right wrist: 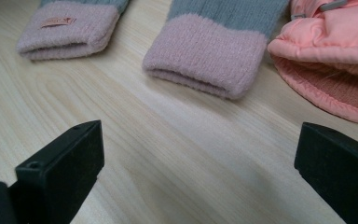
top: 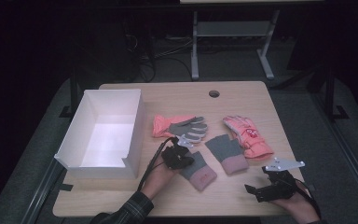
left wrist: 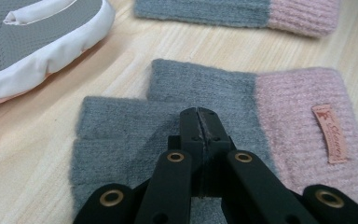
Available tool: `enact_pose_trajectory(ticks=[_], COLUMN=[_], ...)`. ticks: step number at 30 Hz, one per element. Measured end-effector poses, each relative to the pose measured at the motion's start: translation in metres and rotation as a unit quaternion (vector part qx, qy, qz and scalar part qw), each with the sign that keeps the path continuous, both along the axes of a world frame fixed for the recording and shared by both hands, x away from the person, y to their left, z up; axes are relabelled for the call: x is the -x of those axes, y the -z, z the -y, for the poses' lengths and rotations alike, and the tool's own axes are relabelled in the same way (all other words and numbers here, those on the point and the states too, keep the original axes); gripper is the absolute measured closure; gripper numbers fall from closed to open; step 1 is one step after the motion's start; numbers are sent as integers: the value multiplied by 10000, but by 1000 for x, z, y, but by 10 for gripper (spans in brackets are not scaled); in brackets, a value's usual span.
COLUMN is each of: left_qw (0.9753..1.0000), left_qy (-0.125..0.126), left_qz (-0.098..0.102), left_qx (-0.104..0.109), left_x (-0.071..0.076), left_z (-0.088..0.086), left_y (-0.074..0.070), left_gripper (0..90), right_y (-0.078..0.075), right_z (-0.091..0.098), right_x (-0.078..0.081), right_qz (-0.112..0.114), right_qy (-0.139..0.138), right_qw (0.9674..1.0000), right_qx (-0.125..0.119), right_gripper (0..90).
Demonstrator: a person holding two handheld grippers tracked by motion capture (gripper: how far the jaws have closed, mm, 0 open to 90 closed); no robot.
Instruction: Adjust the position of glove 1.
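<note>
1. Left gripper (left wrist: 199, 112): jaws pressed together, tips on the near mitten (left wrist: 214, 135), by the box (top: 103, 135).
2. Right gripper (right wrist: 196, 158): jaws spread, over bare table (right wrist: 158, 154).
3. Nearby: second mitten (right wrist: 214, 51), pink gloves (top: 249, 135).

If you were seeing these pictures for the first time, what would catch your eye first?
Probably the open white box at the table's left, pale against the dark room. Next, four gloves to its right, two coral-pink, two grey-and-pink knit. The left hand-held gripper, jaws shut, sits over the nearer knit glove.
</note>
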State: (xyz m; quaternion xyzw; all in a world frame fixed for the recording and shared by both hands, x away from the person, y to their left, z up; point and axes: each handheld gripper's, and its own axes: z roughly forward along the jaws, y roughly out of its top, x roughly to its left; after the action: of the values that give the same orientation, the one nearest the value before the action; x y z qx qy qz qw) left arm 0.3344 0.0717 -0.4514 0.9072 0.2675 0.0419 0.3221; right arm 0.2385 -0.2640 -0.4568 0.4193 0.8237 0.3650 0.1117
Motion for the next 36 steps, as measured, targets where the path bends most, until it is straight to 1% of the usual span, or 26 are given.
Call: enact_pose_trajectory(ticks=[1,3,6,7,8,9,10,12,13,14,15,16,17,18,19,20,21,26,27,28,29,30,32,34,35,36], left_qw=[10000,9999,9997,9997,9996,9994,9994,9994,9994,9993,9993,9992,9989,9991,9991,9990,9991,9988,9987,9986,9983,9981,9980,9975,9973,9971], left_qy=[29,68,140,207,182,190,231,202,259,202,218,199,100,140,90,49,57,-67,-47,-30,17,25,35,-19,-35,-67], left_qz=[11,17,39,60,46,49,80,64,91,92,103,81,117,196,245,236,232,227,212,182,165,204,214,134,191,177], left_qx=[-2,96,175,140,232,270,240,272,215,285,293,326,442,343,338,374,345,435,450,505,554,580,586,688,706,741], left_x=[0,2,4,4,6,7,8,11,11,13,13,14,17,18,19,21,22,32,34,36,38,41,45,48,50,52], left_z=[0,-2,-4,-7,-9,-10,-13,-15,-17,-19,-21,-23,-23,-25,-26,-27,-29,-37,-39,-40,-41,-42,-46,-49,-51,-52], left_y=[-1,-3,-4,-4,-4,-4,-4,-4,-5,-5,-6,-7,-7,-9,-10,-11,-13,-15,-14,-14,-13,-13,-13,-12,-12,-11], left_gripper=[897,890,738,701,655,611,563,448,406,391,360,323,285,246,208,170,142,123,123,123,124,124,125,130,130,130], right_y=[-1,-3,-6,-7,-6,-7,-7,-10,-12,-13,-13,-14,-14,-15,-15,-15,-16,-19,-20,-21,-22,-23,-26,-27,-27,-26], right_z=[0,-1,-2,-3,-4,-5,-6,-6,-5,-5,-5,-6,-6,-7,-8,-10,-11,-21,-23,-25,-27,-29,-32,-34,-36,-38], right_x=[0,1,1,2,2,2,1,1,0,0,-1,-2,-2,-4,-5,-7,-8,-17,-19,-21,-23,-25,-29,-35,-38,-41], right_qz=[6,39,87,59,73,74,59,70,39,32,81,100,65,63,51,92,57,67,40,5,23,96,135,155,148,151], right_qy=[-12,-38,-96,-115,-100,-100,-84,20,66,93,139,182,190,189,193,195,206,189,192,204,208,204,233,260,279,284], right_qw=[10000,10000,9999,9999,9999,9999,9999,10000,9999,9999,9998,9997,9997,9997,9997,9997,9997,9996,9996,9995,9994,9995,9993,9992,9992,9991], right_qx=[18,34,33,33,49,62,57,-20,-66,-86,-85,-99,-101,-107,-109,-123,-120,-191,-190,-250,-259,-242,-258,-265,-263,-260], right_gripper=[11,11,11,11,12,13,42,64,77,101,131,137,144,160,186,214,232,366,400,431,464,503,555,586,592,592])
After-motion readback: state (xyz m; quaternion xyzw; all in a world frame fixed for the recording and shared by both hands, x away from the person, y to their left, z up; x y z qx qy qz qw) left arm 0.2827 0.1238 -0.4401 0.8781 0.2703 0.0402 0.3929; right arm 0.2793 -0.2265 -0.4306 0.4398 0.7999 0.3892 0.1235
